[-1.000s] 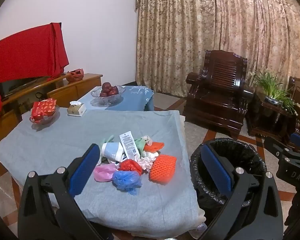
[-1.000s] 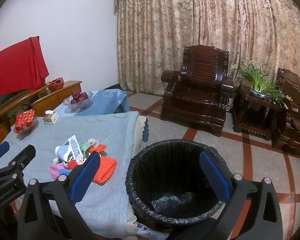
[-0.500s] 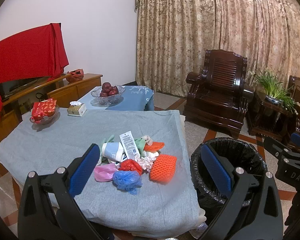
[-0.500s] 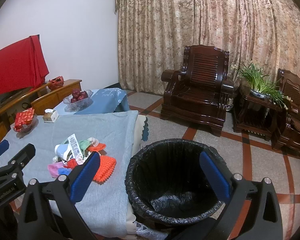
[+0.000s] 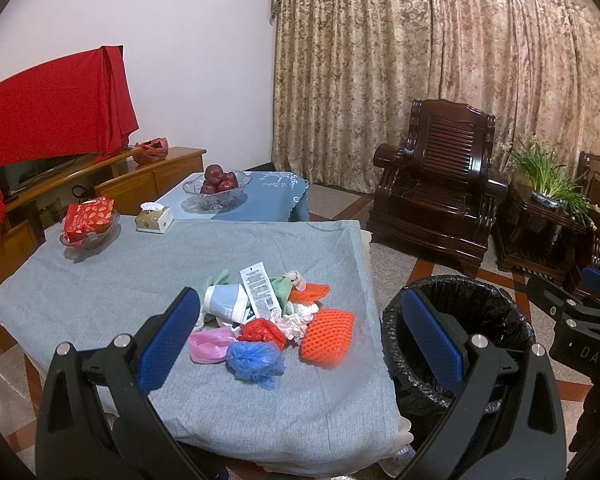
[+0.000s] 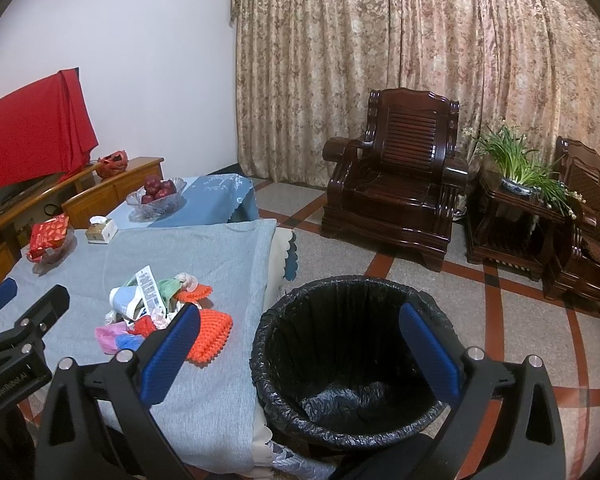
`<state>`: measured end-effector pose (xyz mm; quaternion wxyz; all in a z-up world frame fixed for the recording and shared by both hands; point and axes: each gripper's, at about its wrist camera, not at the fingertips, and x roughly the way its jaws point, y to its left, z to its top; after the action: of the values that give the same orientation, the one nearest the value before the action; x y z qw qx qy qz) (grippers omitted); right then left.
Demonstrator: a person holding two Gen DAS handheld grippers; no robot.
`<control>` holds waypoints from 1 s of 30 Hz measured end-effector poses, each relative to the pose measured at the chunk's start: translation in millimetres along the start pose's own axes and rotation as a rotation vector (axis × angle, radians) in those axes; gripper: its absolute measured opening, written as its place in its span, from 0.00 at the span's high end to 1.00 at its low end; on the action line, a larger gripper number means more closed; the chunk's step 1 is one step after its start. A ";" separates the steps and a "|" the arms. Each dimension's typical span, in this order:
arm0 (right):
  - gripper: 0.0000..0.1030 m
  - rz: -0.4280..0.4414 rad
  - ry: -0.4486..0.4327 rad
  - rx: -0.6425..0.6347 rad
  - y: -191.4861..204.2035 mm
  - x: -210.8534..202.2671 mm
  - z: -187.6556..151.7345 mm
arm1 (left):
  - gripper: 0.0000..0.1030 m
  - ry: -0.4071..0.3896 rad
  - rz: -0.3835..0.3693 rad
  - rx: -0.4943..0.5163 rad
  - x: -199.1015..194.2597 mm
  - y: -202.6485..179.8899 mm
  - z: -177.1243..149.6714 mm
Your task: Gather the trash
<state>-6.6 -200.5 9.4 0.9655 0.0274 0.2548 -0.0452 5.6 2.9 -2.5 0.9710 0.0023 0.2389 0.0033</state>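
Observation:
A pile of trash [image 5: 268,316] lies on the grey-clothed table [image 5: 100,280]: an orange foam net [image 5: 327,338], blue [image 5: 256,362], pink [image 5: 208,344] and red [image 5: 262,330] bags, a white label strip [image 5: 260,290] and a paper cup [image 5: 226,302]. To the table's right a bin with a black liner [image 6: 360,360] stands on the floor. My left gripper [image 5: 300,344] hangs open above the table's near edge, short of the pile. Over the bin [image 5: 460,320] my right gripper [image 6: 300,356] is open and holds nothing. The pile [image 6: 160,312] lies to its left.
A bowl with a red box [image 5: 88,224], a tissue box [image 5: 154,218] and a fruit bowl [image 5: 216,188] sit at the table's far side. A dark wooden armchair [image 6: 396,196], a side table with a plant [image 6: 516,184] and curtains stand beyond.
Both views have shifted only slightly; the grippers stay open and the trash has not moved.

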 end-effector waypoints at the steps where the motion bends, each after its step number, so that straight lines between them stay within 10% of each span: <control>1: 0.06 0.000 0.000 -0.001 0.1 0.0 0.1 | 0.05 0.000 -0.001 0.000 0.1 0.0 0.0; 30: 0.06 0.001 0.007 -0.002 1.6 3.2 -1.8 | 0.05 0.003 -0.001 0.002 -0.5 -0.8 0.3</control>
<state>-4.6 -199.0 6.3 0.9647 0.0268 0.2583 -0.0445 5.4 2.0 -2.0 0.9707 0.0031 0.2402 0.0028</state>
